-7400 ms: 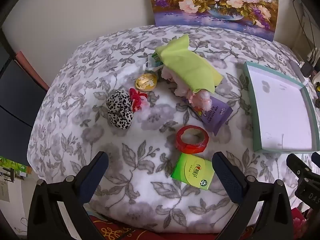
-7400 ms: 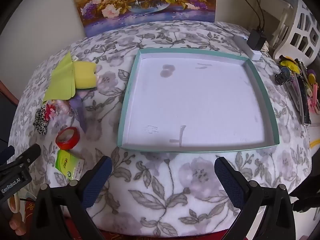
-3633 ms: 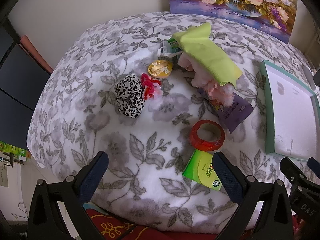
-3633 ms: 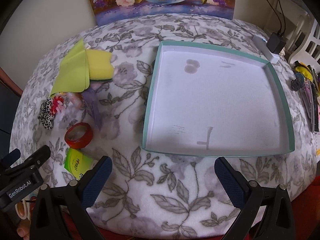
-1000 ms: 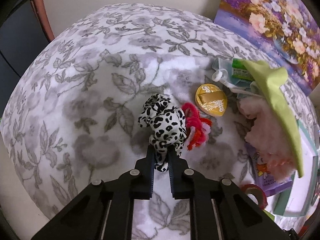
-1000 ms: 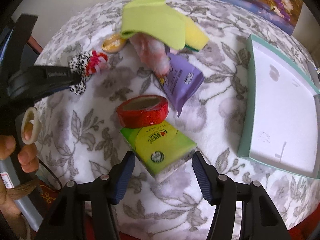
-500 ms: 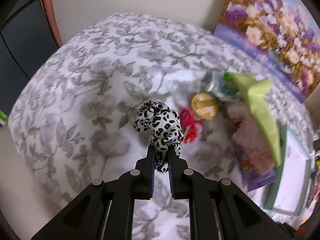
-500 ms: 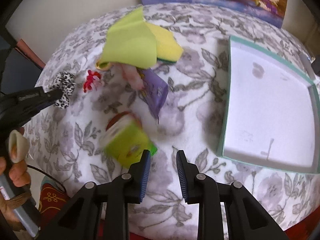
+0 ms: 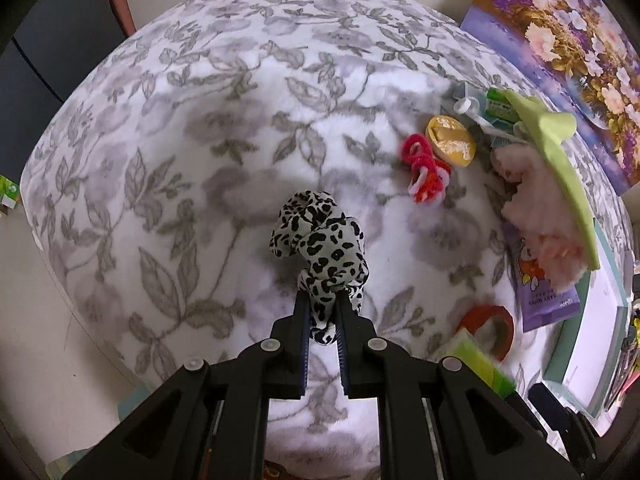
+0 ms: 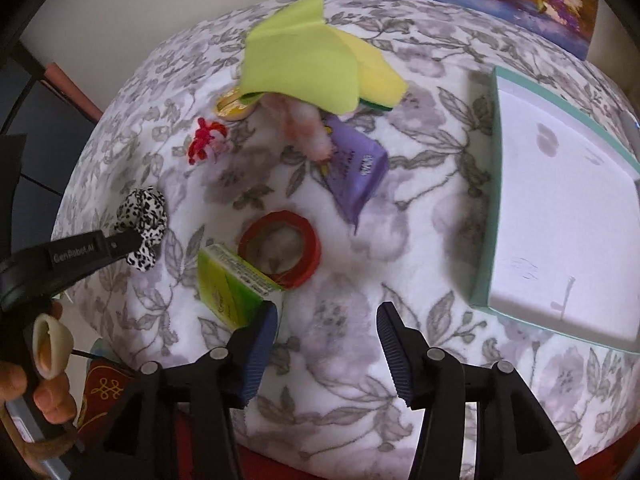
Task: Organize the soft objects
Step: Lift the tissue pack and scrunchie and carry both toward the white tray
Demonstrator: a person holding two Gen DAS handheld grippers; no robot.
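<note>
My left gripper (image 9: 322, 300) is shut on a black-and-white leopard-print scrunchie (image 9: 316, 236), which hangs above the floral blanket (image 9: 192, 152). The right wrist view shows the same scrunchie (image 10: 142, 216) at the far left. My right gripper (image 10: 327, 312) points down at the blanket; its jaws are opening and nothing is between them. A green tissue pack (image 10: 228, 280) lies tilted just left of its left finger, leaning on a red tape roll (image 10: 280, 248). A lime cloth (image 10: 300, 60) covers a pink fluffy thing (image 10: 304, 128). A red and pink hair tie (image 10: 206, 140) lies apart.
A teal-rimmed white tray (image 10: 492, 200) sits at the right. A purple packet (image 10: 356, 172), a gold tin (image 10: 232, 106) and a yellow sponge (image 10: 380, 76) lie near the cloth. A flower painting (image 9: 560, 40) leans behind. A person's hand (image 10: 44, 392) holds the left gripper's handle.
The left gripper has carried the leopard scrunchie up and away from the red hair tie. The right jaws narrowed, then widened; the green pack left them and tipped against the tape roll.
</note>
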